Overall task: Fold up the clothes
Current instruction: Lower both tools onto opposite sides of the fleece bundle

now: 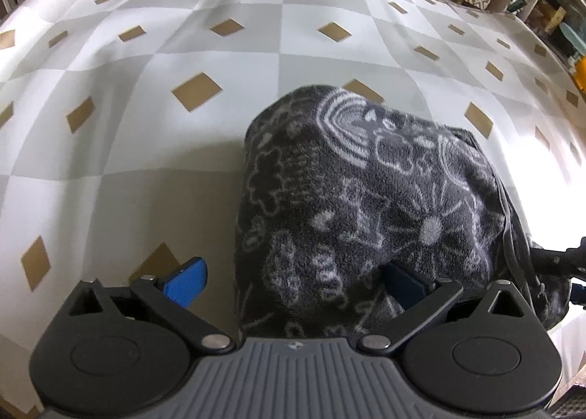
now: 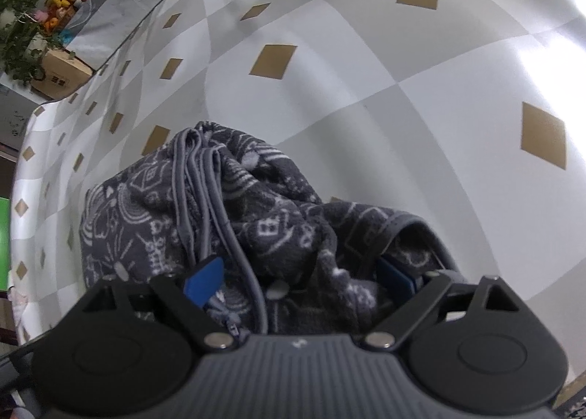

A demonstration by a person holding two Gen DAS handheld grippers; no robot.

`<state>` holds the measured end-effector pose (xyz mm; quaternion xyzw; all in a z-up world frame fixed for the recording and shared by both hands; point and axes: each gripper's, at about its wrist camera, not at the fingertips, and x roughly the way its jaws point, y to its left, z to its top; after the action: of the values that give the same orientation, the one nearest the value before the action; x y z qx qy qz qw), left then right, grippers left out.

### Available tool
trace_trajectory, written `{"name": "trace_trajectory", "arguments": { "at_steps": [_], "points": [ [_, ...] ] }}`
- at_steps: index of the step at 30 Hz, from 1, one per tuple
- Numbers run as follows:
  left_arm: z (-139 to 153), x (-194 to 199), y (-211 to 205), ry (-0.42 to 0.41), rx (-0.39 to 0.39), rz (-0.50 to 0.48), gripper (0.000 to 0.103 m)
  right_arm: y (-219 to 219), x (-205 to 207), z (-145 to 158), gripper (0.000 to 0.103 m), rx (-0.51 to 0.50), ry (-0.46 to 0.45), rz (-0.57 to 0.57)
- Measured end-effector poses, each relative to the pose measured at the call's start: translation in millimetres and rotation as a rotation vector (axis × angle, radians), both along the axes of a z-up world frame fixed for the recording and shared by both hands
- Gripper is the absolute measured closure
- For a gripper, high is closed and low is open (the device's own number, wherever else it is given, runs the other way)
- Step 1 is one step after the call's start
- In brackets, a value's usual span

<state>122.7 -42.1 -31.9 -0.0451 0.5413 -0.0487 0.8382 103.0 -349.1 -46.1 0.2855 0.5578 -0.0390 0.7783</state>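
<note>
Lying bunched lengthwise away from both cameras, dark patterned garment [image 1: 366,206]

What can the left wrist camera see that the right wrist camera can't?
Only the left wrist view shows the smooth folded side of the dark patterned garment, with its rainbow-like arcs, plus cluttered shelves at the far right.

Only the right wrist view shows the garment's bunched side with grey cords running along it, a round button, and green plants beyond the table.

Both show the garment lying on the checkered tablecloth, and each shows its own gripper, left gripper and right gripper, with jaws wide apart.
</note>
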Motion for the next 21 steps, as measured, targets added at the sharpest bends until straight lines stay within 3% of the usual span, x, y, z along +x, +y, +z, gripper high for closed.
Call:
{"name": "trace_trajectory", "arguments": {
  "at_steps": [3,11,21],
  "points": [
    [4.5,-1.2,7.9,-0.005,-0.019,0.026,0.000,3.6,1.2,2.3,0.012,-0.019,-0.009,0.022],
    [-9.0,-2.7,31.1,0.075,-0.099,0.128,0.000,5.0,2.2,2.4,0.012,-0.032,-0.009,0.025],
    [-17.6,0.2,26.3,0.084,-0.116,0.130,0.000,10.4,2.8,-2.8,0.009,-0.038,0.002,0.014]
  ]
}}
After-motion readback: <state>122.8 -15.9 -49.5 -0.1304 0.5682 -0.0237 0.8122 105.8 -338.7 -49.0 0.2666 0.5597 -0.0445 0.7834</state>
